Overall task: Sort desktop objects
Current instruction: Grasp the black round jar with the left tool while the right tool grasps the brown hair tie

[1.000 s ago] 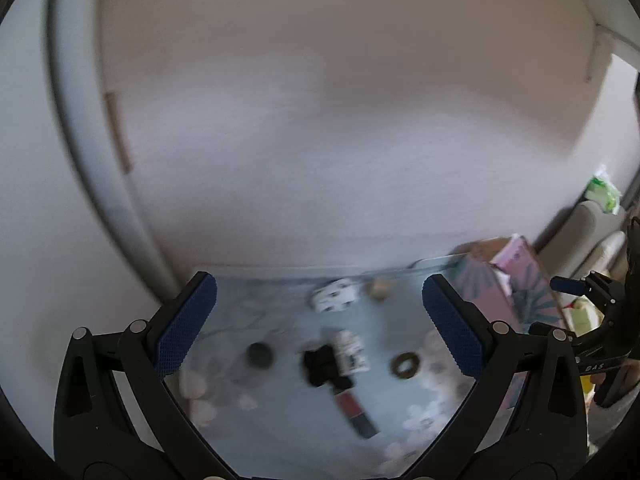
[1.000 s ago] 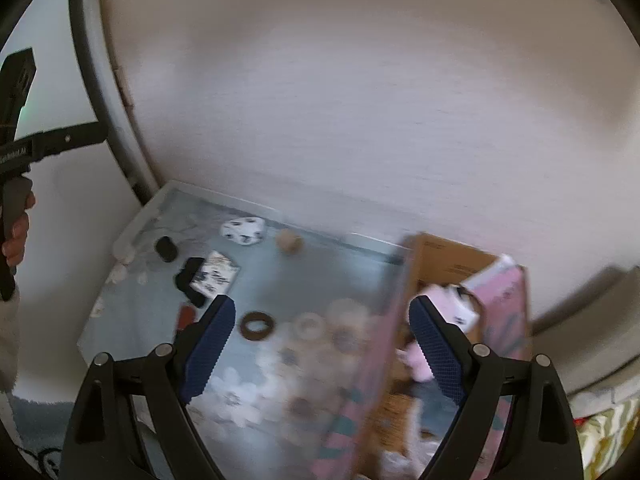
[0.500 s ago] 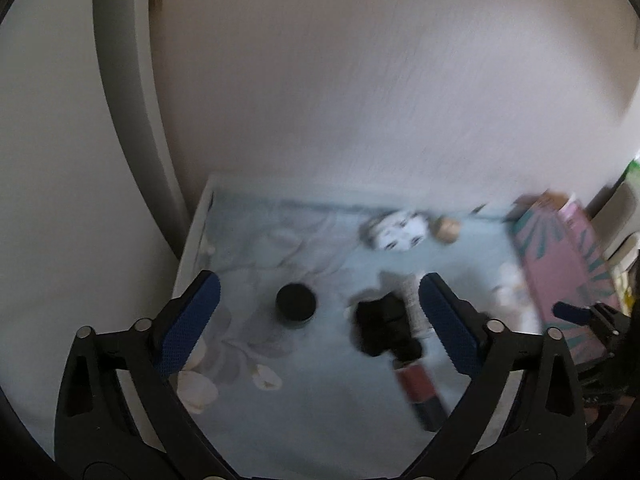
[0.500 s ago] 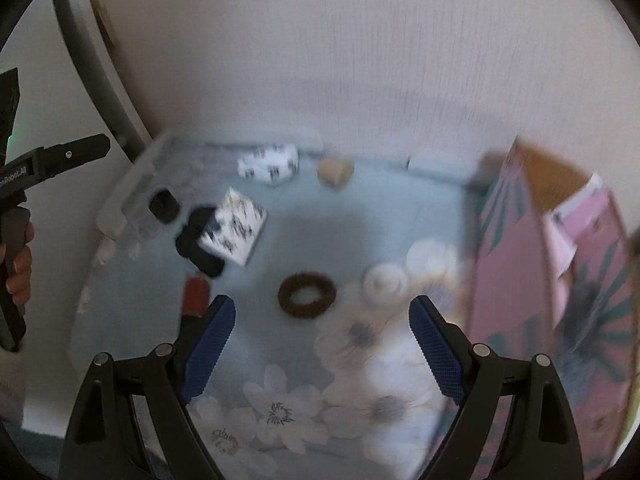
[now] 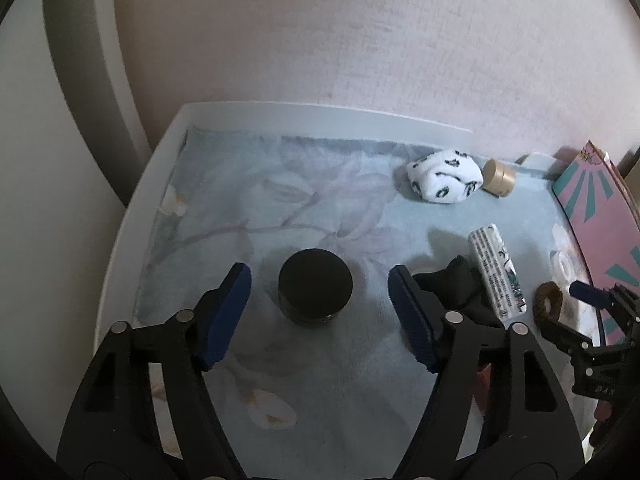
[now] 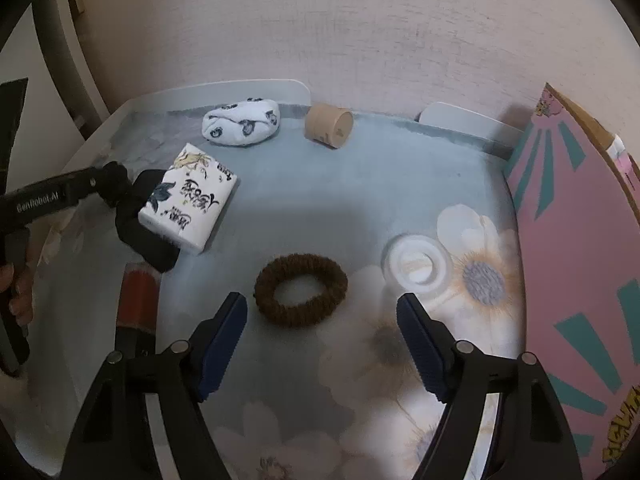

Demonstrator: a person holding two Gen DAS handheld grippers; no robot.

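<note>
A black round jar (image 5: 315,297) stands on the floral cloth, between the open blue pads of my left gripper (image 5: 320,286), apart from both. A brown hair tie (image 6: 301,290) lies just ahead of my open right gripper (image 6: 322,312). A white tissue pack (image 6: 189,197) leans on a black cloth (image 6: 141,224). A rolled white patterned sock (image 6: 240,121) and a tan cylinder (image 6: 329,125) lie near the wall. A clear round lid (image 6: 418,265) lies right of the hair tie. A red tube (image 6: 134,300) lies at the left.
A pink and teal box (image 6: 576,264) stands along the right edge of the table. The white table rim (image 5: 132,216) borders the cloth at left and back. A textured wall rises behind. The left gripper handle (image 6: 52,196) shows in the right wrist view.
Both grippers have come down and closer to the table. The black jar now sits between the left pads; the hair tie is now just ahead of the right pads.
</note>
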